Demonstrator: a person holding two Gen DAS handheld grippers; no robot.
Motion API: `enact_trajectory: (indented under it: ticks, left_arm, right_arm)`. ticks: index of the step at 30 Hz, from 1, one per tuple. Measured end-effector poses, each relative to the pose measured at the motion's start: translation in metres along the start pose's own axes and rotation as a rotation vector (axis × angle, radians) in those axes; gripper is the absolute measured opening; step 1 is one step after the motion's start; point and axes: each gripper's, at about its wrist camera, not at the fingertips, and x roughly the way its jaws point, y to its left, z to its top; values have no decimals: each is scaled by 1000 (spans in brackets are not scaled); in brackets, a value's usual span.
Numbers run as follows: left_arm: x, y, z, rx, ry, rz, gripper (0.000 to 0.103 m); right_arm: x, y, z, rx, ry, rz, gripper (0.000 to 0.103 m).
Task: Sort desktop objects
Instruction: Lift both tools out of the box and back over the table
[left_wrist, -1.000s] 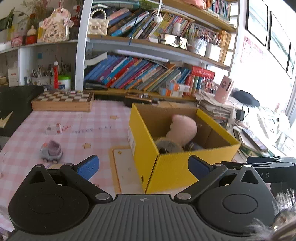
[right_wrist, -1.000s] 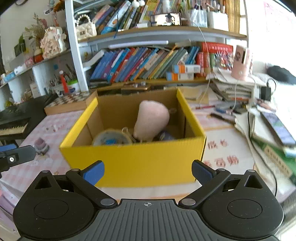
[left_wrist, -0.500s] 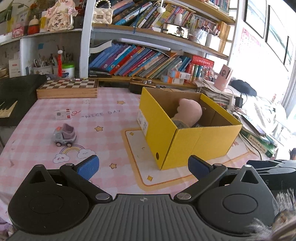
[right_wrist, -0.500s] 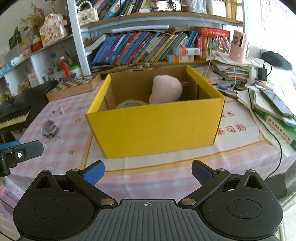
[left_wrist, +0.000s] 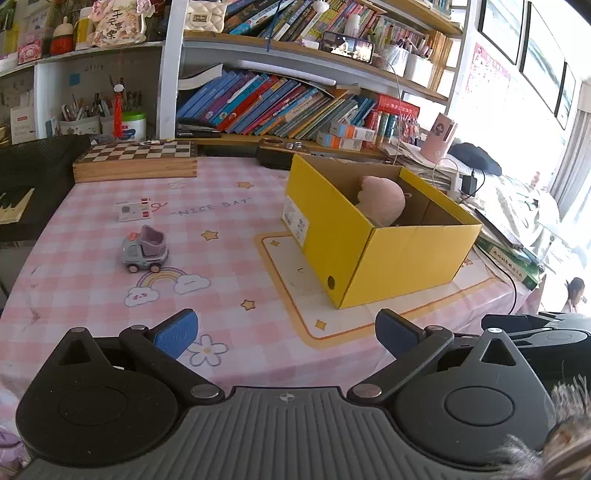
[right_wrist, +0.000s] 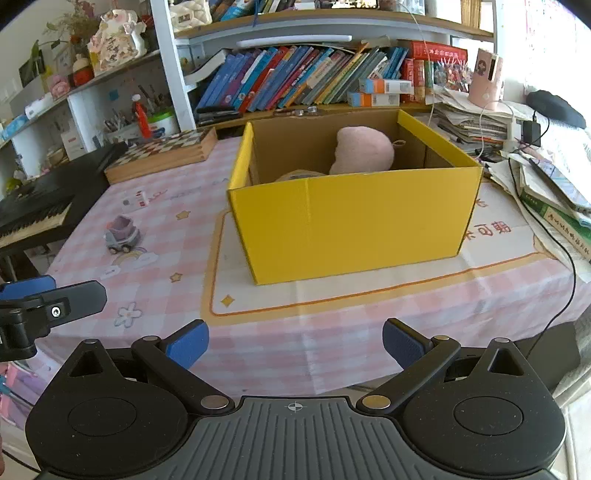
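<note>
Hovering over the near table edge, left gripper and right gripper both gape wide w/ nothing held. Yellow box sits on a cream mat, pink plush inside (a tan item beside it, mostly hidden). Toy truck and small card lie left of box on the pink checked cloth, well apart from it.

Yellow box: corrugated cardboard, matt yellow outside, raw brown inside. Pink toy in it: soft, fuzzy plush. Tablecloth: smooth pink checked cloth, slight sheen. Toy truck: smooth plastic. Chessboard box: varnished wood. Left gripper: matt black plastic, ribbed body, textured blue pads, metal pivot pins.
</note>
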Motion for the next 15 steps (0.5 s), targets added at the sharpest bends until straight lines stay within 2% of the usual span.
enact_trajectory:
  ticks: [6, 15]
  left_arm:
    - [-5, 19, -2, 0, 4, -4, 103]
    - [-10, 40, -4, 0, 6, 1, 103]
  right_arm:
    - [1, 8, -3, 1, 0, 1, 102]
    - [3, 42, -10, -7, 5, 7, 102]
